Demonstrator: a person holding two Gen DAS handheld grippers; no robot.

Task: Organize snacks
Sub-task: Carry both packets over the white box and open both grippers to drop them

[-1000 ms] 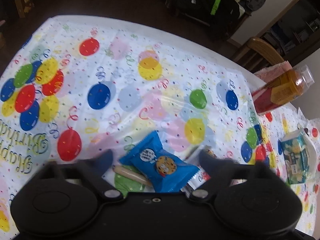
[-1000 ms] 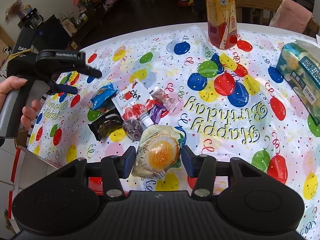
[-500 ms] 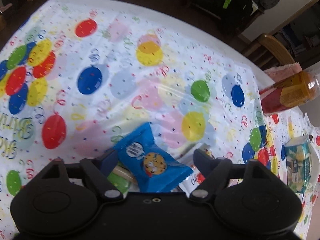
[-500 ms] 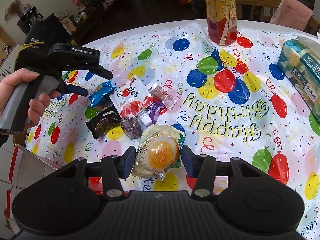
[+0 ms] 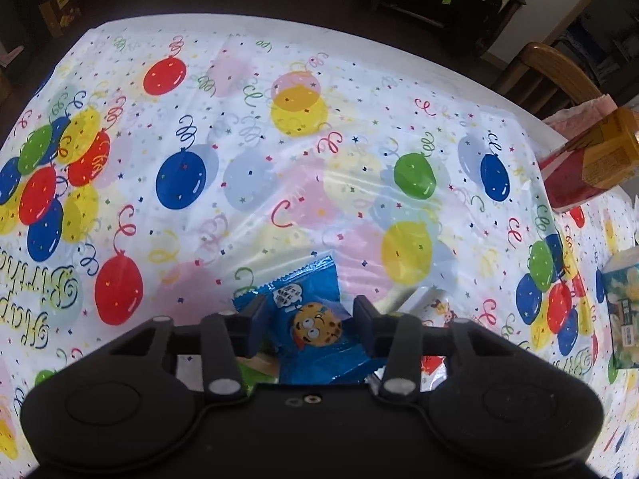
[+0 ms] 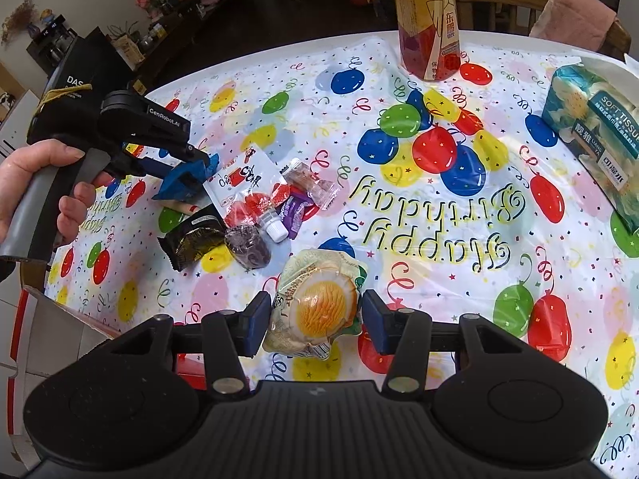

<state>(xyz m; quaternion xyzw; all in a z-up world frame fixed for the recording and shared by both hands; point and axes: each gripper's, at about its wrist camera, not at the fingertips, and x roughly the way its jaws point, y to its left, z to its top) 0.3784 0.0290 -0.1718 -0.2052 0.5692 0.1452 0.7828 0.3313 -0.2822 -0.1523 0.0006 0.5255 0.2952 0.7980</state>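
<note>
Clearly, the left gripper (image 5: 305, 323) has its fingers on either side of the blue cookie packet (image 5: 309, 319), pads touching its edges, so it pinches the packet at the 9 o'clock end of the snack pile. From the right wrist view, the same gripper (image 6: 199, 161) is held by a hand (image 6: 48, 187), with the packet (image 6: 185, 179) tilted up between the tips.

The right gripper (image 6: 313, 317) pinches an egg-print pouch (image 6: 319, 303) at 6 o'clock, both pads against its sides.

Loose on the balloon tablecloth (image 6: 439, 279) lie a white bag (image 6: 243, 183), a purple wrapper (image 6: 293, 211), a clear candy (image 6: 315, 183), a dark round sweet (image 6: 247, 245) and a black packet (image 6: 191, 239), all touching or just beside each other. A drink bottle (image 6: 429, 24) stands upright at 12 o'clock; a tissue pack (image 6: 599, 135) lies at 2 o'clock.
</note>
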